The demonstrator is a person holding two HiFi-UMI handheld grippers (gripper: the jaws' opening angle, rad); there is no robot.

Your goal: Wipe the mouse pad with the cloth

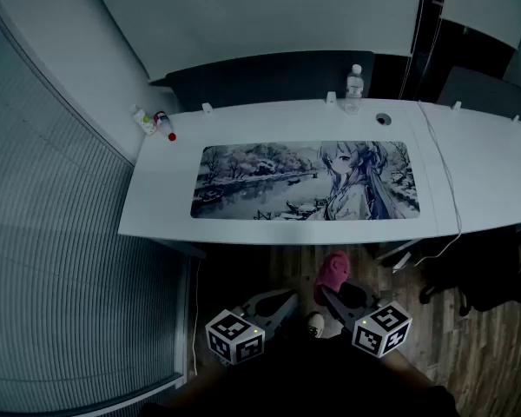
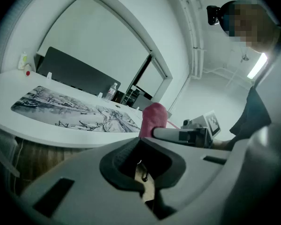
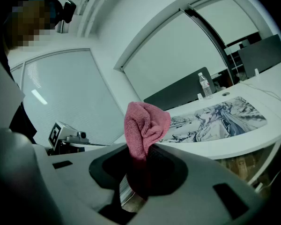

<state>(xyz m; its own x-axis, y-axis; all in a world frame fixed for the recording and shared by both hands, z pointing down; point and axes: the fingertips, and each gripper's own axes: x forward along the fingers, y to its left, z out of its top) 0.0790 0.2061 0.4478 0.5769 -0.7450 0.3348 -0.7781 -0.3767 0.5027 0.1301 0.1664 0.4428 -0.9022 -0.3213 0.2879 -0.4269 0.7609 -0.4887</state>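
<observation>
The long mouse pad (image 1: 304, 181) with a printed winter picture lies flat along the middle of the white desk (image 1: 165, 185). Both grippers hang below the desk's near edge, above the wooden floor. My right gripper (image 1: 328, 292) is shut on a pink cloth (image 1: 333, 271), which sticks up bunched from its jaws (image 3: 143, 125). My left gripper (image 1: 286, 301) sits beside it, jaws together with nothing in them. The right gripper view shows the pad (image 3: 215, 118) ahead to the right and the left gripper (image 3: 68, 137) at the left. The left gripper view shows the cloth (image 2: 153, 118) and the pad (image 2: 75, 109).
A water bottle (image 1: 354, 85) stands at the desk's far edge, next to a round cable hole (image 1: 383, 119). Small bottles (image 1: 152, 122) stand at the far left corner. A white cable (image 1: 447, 181) runs across the desk right of the pad. A dark chair (image 1: 486, 276) is at lower right.
</observation>
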